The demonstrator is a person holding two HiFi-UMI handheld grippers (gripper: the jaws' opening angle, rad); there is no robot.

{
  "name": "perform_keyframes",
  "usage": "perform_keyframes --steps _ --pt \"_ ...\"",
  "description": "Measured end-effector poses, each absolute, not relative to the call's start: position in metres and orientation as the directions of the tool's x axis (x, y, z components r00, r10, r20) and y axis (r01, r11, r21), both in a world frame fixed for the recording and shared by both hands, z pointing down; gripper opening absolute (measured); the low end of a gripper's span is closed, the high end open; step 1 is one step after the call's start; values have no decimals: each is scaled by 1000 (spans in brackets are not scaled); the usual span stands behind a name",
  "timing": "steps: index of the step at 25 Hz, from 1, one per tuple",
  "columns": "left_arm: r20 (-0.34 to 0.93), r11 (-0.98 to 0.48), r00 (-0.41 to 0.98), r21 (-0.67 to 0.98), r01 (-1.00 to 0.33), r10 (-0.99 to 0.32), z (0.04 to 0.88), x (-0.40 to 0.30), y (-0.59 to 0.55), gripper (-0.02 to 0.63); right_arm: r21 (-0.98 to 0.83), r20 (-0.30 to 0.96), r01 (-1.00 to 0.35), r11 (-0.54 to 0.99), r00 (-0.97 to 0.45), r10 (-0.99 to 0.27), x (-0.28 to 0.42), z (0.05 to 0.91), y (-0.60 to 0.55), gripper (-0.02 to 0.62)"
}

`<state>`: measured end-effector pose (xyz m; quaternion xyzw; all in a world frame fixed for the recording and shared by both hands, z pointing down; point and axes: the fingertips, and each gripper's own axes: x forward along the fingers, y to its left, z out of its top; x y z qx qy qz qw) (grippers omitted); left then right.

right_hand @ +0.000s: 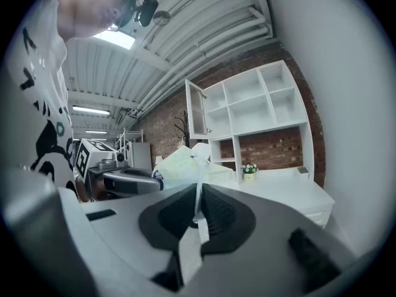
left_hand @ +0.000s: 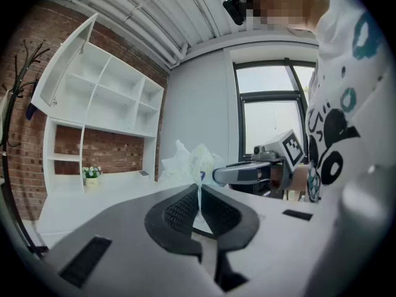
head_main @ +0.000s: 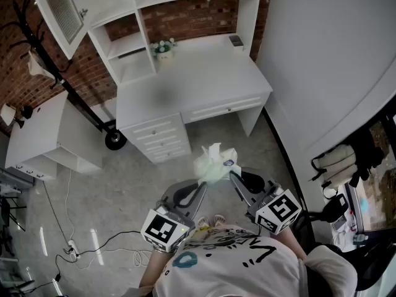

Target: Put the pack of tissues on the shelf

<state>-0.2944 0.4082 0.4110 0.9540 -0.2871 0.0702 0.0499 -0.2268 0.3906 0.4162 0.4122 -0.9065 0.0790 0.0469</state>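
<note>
Head view: carried soft pale-green plastic-wrapped pack of tissues (head_main: 214, 164) in mid-air above grey floor (head_main: 124, 184), well short of white desk (head_main: 198, 82) and white open shelf unit (head_main: 127, 42) behind it. Gripped it from both sides, left gripper (head_main: 199, 190) at lower left edge, right gripper (head_main: 234, 177) at right edge, probably to stop floppy pack swinging or slipping during carry. Not yet placed. Noted small flower pot (head_main: 163, 49) on desk beside lower shelves, so likely needed a free compartment

Left gripper view: pressed jaws together on thin flap of wrapper, only film between ribbed pads, left bulk of pack (left_hand: 190, 161) sticking up past tips. Took the edge, judged, because soft body too wide and squashy for full bite. Saw right gripper (left_hand: 213, 175) on far side of pack, shelf unit (left_hand: 105, 98) further off at left

Right gripper view: same here, pinched almost closed on sliver of wrapper, left rest of pack (right_hand: 179, 166) up and left of tips, right beside left gripper (right_hand: 159, 179). Pointed roughly level toward desk and shelf unit (right_hand: 253, 110), fitting an approach. Judged risk of film tearing or sliding out; needed both pinches let go together at shelf
</note>
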Motion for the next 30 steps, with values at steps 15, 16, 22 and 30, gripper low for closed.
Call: perform_keyframes --steps 15,16,22,30 --pt "163 -852 848 67 -519 -504 413 -302 425 17 -154 131 -763 628 -645 -753 -234 418 411 38" --pt "163 -854 850 67 -516 -501 413 -304 425 17 -152 135 -767 623 -640 -756 -235 418 411 38" --pt "147 -873 871 71 -482 -469 416 -308 424 17 -133 153 -799 586 -601 -784 -240 418 416 40" --pt "190 -891 884 76 -447 -427 431 -307 423 17 -186 175 -824 536 -564 -807 -239 437 416 40"
